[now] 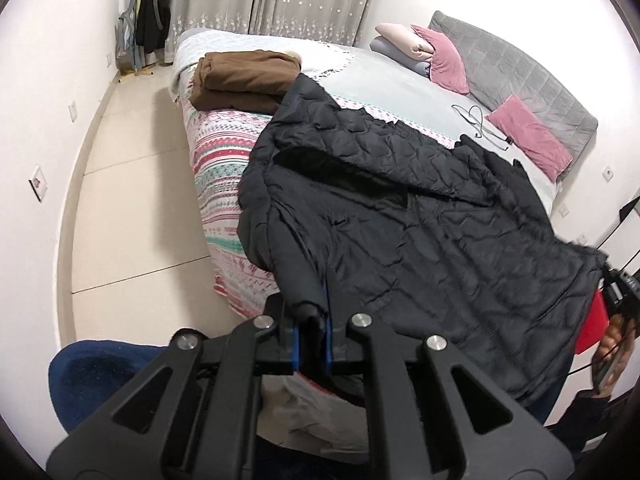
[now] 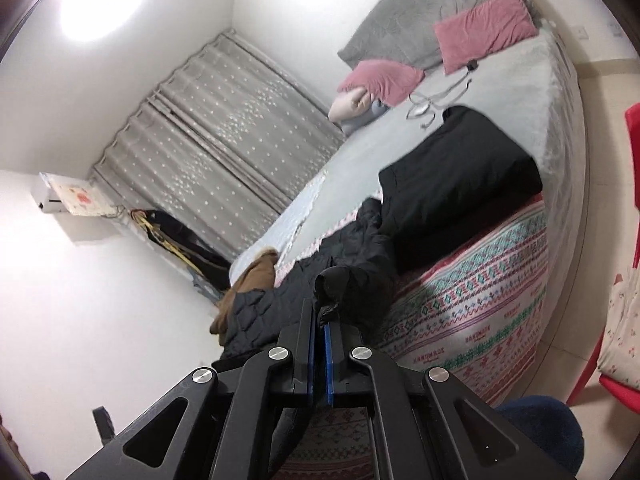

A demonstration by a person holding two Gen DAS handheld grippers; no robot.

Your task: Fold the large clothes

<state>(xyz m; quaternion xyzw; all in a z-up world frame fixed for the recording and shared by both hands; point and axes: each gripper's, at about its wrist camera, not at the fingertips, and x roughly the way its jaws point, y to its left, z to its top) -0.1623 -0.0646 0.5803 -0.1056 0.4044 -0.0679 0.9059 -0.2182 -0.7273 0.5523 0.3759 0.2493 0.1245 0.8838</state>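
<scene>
The near hem of the jacket [image 1: 420, 216] is dropping below the bed's [image 1: 224, 184] near edge in the left wrist view, so how far it hangs is hidden, and its right corner is running behind a red object [image 1: 592, 328] and a hand at the frame's right edge, too cut off to make out clearly. In the right wrist view the picture is tilted hard and the jacket [image 2: 360, 248] is showing only as a dark bunched ridge, its outline hard to read. The jacket is lying across the near part of the bed, spread over the patterned cover, with its long axis running from the near left toward the far right, one sleeve or edge reaching toward the pink pillows [image 1: 528, 140]. The left gripper [image 1: 311, 320] is pinching a rolled fold of the jacket at its near left corner, the fabric sitting between the blue pads. The right gripper [image 2: 319, 320] is pressing its fingers nearly together on a crumpled bit of the jacket, which is sticking up just past the tips. A folded brown garment [image 1: 244, 80] is sitting on the far left of the bed, just beside the jacket's far end. A cable [image 1: 480, 124] is lying on the grey sheet near the pillows.
</scene>
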